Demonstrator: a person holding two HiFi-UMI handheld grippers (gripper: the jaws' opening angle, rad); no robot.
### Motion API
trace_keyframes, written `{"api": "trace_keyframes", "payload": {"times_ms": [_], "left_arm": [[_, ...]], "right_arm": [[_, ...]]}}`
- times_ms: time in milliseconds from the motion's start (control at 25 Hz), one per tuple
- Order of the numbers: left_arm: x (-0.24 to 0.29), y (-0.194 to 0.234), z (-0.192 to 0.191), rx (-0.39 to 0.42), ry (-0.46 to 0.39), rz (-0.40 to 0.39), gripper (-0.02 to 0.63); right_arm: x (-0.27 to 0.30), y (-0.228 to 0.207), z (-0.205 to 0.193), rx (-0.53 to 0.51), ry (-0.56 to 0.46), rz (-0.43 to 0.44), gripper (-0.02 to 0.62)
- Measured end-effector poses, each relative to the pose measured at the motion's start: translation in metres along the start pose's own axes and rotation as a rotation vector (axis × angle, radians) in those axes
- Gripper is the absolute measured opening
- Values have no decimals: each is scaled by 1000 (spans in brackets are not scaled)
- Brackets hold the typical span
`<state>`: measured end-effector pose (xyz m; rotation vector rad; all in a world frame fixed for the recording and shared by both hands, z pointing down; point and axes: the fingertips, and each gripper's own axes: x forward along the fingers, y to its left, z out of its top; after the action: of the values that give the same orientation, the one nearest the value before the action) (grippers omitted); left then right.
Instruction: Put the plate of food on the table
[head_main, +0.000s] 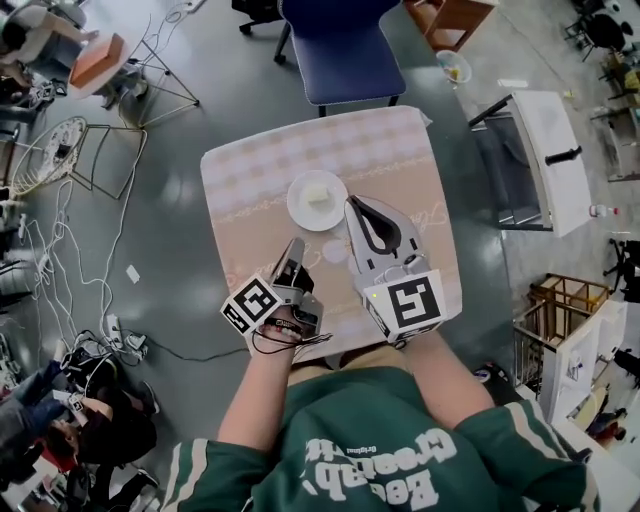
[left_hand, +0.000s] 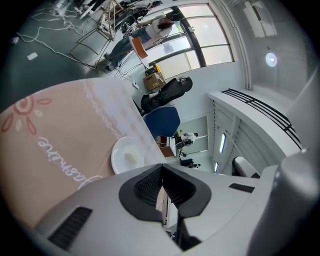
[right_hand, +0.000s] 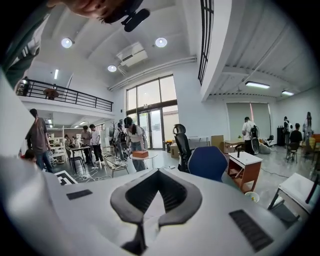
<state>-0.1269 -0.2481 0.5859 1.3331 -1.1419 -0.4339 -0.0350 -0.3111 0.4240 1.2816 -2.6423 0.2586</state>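
Observation:
A white plate (head_main: 317, 200) with a pale piece of food (head_main: 320, 196) rests on the table (head_main: 400, 150), which has a beige and checked cloth. My left gripper (head_main: 296, 243) hovers just short of the plate's near edge, its jaws shut with nothing between them. The left gripper view looks past its closed tips (left_hand: 162, 166) to the plate (left_hand: 127, 155) on the cloth. My right gripper (head_main: 350, 203) is beside the plate's right rim, also shut and empty. In the right gripper view its tips (right_hand: 158, 171) meet and point out over the room, with the plate hidden.
A blue chair (head_main: 340, 50) stands at the table's far side. A white cabinet (head_main: 550, 150) and a wooden rack (head_main: 565, 300) are to the right. Cables (head_main: 60, 250) and wire frames lie on the floor to the left. Several people stand in the distance (right_hand: 90, 142).

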Motion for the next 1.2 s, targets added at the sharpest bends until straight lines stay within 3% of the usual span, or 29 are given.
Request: {"api": "trace_keyframes", "payload": {"times_ms": [160,480,680,840,1200], "left_arm": [[-17,-21,8,22,-2,-84,11],[-59,-70,11,77,64,-261,9],[-89,-98,8,76,84,-360,9],[-113,-114,0,138,96,-405,9],[-153,-163,-44,167,87,-529,9]], "right_arm": [[-19,4,15,-18,-36,-115,14],[-62,28,33,-3,-98,-226,14],[-85,49,40,-6,-130,-226,14],[-105,66,46,-24,-140,-212,14],[-160,86,56,-61,-180,-139,14]]}}
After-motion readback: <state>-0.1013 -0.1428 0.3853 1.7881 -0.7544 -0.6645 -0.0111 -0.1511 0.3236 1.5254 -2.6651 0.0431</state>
